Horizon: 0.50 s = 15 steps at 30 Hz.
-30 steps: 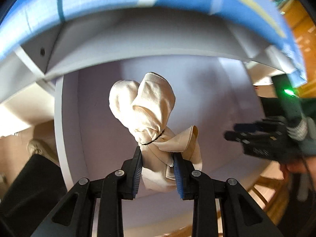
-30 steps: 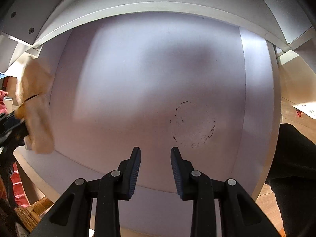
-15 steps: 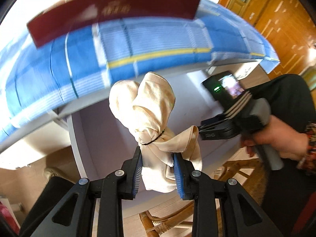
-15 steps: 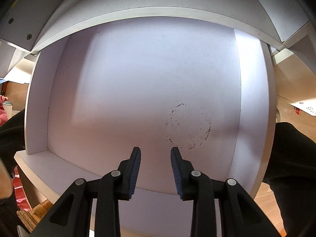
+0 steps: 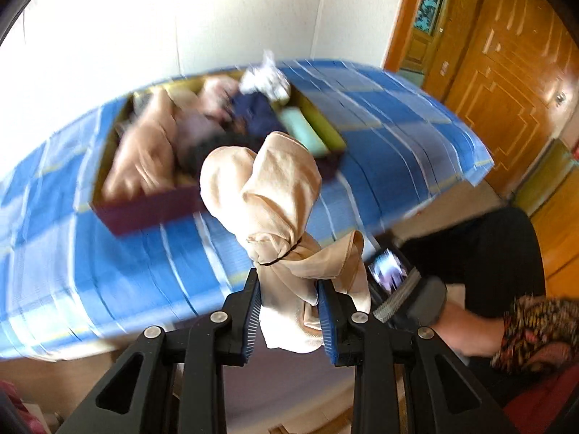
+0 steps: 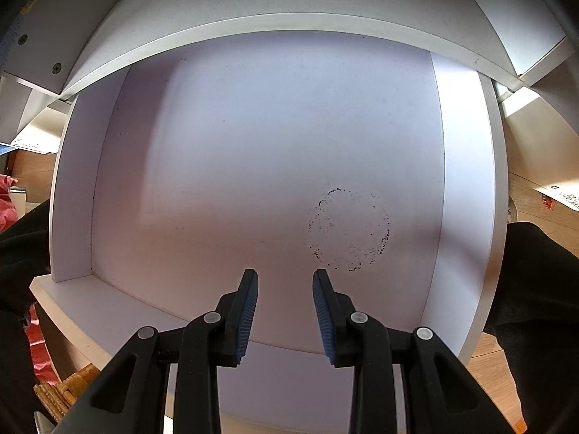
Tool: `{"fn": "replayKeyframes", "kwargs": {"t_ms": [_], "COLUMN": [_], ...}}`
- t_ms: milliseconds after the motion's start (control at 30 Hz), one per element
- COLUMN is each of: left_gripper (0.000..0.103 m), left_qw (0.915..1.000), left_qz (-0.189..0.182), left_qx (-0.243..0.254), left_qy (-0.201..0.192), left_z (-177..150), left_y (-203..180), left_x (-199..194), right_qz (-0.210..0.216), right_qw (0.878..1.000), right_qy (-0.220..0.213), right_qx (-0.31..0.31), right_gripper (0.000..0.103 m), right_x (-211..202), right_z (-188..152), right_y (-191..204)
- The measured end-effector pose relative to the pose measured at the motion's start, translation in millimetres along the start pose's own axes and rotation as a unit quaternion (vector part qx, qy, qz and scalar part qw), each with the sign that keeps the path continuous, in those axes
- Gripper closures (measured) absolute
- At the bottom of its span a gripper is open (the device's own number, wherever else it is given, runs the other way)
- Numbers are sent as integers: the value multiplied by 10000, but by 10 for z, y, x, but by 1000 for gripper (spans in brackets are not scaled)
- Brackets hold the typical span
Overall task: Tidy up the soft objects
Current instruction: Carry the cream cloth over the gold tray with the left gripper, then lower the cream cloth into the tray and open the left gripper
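Between left gripper pads: knotted beige stocking bundle, clamped; right gripper apart, empty.

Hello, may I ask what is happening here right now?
A person is sorting soft things with a claw in each hand. The left claw is shut on a beige knotted cloth bundle, held in the air in front of a box of clothes on the blue checked tablecloth. The right claw holds nothing and points into an empty white drawer.

Left wrist view bright, desk motion-blurred, wall overexposed; right wrist view sharp, soft shadows; fisheye-curved, black-cornered edges
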<state>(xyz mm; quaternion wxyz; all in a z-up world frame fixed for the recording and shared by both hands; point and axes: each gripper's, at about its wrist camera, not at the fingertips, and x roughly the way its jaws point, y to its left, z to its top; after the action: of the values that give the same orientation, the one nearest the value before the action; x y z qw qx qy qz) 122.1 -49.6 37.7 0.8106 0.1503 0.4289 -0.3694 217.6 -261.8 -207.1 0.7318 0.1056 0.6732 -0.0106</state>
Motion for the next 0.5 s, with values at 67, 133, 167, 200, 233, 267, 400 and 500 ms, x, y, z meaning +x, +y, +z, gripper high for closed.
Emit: {"fn": "replayKeyframes", "kwargs": {"t_ms": [67, 133, 167, 200, 233, 267, 400, 500], "left_gripper": [74, 74, 73, 73, 73, 73, 73, 73], "left_qw": [9999, 9995, 9994, 9993, 9990, 9987, 9968, 9956], "left_qz": [108, 250, 297, 316, 389, 454, 720, 862], "left_qx": [-83, -129, -149, -170, -209, -246, -329, -327], "left_qy": [-58, -104, -94, -70, -57, -53, 77, 182], "left_z": [191, 396, 495, 557, 658, 718, 956, 1070], "left_y": [94, 196, 248, 284, 348, 413, 625, 732], "left_x": [0, 14, 33, 65, 105, 144, 359, 516], "right_qz": [25, 48, 64, 82, 96, 116, 182, 315], "right_qw": [10000, 10000, 10000, 10000, 9999, 9999, 9998, 9994], "right_qy": [-11, -14, -10, -7, -5, -2, 8, 44], "right_qx": [11, 19, 26, 34, 37, 41, 73, 166], "right_gripper": [72, 72, 72, 72, 72, 72, 72, 72], "right_x": [3, 7, 6, 3, -18, -22, -38, -35], "right_z": [2, 3, 4, 3, 8, 9, 12, 13], "right_y": [-10, -28, -33, -38, -57, -65, -100, -134]}}
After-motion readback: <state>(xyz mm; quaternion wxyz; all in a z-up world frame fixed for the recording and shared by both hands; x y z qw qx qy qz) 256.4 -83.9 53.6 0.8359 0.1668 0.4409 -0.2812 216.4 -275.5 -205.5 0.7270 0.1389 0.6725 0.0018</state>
